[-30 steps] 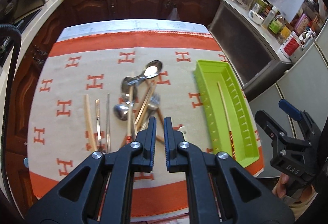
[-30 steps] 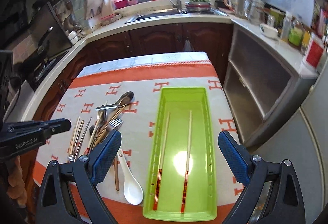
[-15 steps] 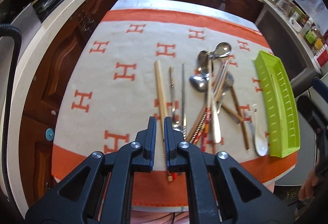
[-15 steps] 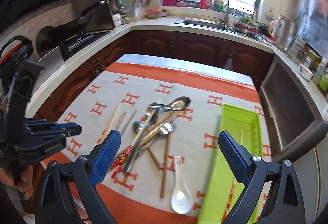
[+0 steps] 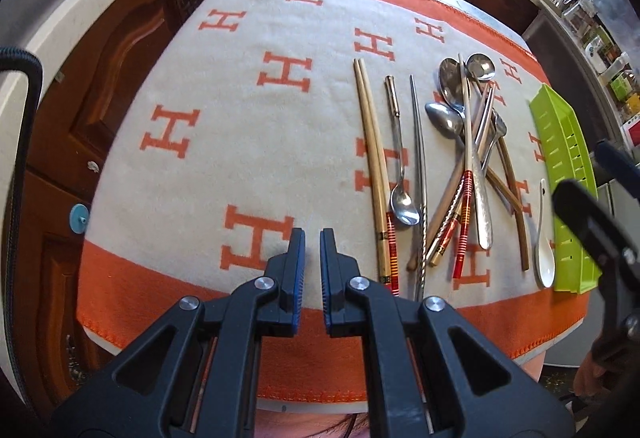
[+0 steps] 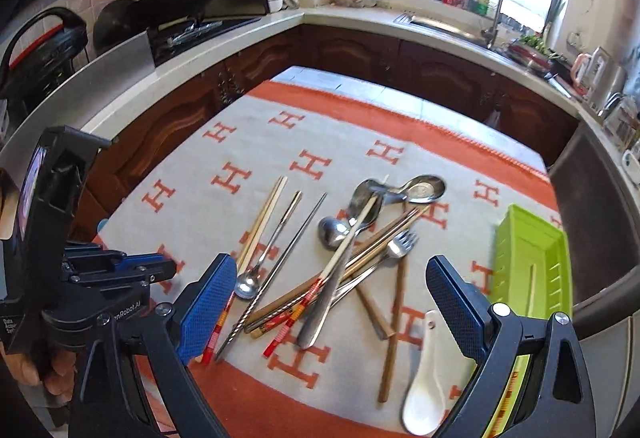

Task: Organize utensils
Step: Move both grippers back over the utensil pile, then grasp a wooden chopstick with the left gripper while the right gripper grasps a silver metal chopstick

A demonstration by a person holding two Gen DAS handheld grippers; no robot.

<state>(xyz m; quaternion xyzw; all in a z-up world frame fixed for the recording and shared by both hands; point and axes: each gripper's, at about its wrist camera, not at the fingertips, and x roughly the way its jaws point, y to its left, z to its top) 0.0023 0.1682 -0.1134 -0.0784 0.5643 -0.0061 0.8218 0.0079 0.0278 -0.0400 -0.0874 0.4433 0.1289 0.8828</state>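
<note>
Black left tool (image 5: 312,270), blue ribbed pads, silver screws; black right tool (image 6: 336,302), blue pads, white "GenRobot.AI" lettering

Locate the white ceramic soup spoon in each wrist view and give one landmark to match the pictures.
Left wrist view: white ceramic soup spoon at right, bowl toward the cloth's near orange border.
Right wrist view: lower right, bowl nearest the camera.
Shared landmark: the lime-green plastic tray, directly right of the spoon in both.

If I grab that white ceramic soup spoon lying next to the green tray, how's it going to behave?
The white ceramic soup spoon looks glazed and glossy, so it may slip between gripper pads. It seems thick-walled, probably heavy for its size and brittle if dropped. Its deep bowl rests open side up on the orange-patterned cloth, so it likely won't roll, though a push could pivot it toward the green plastic tray.
</note>
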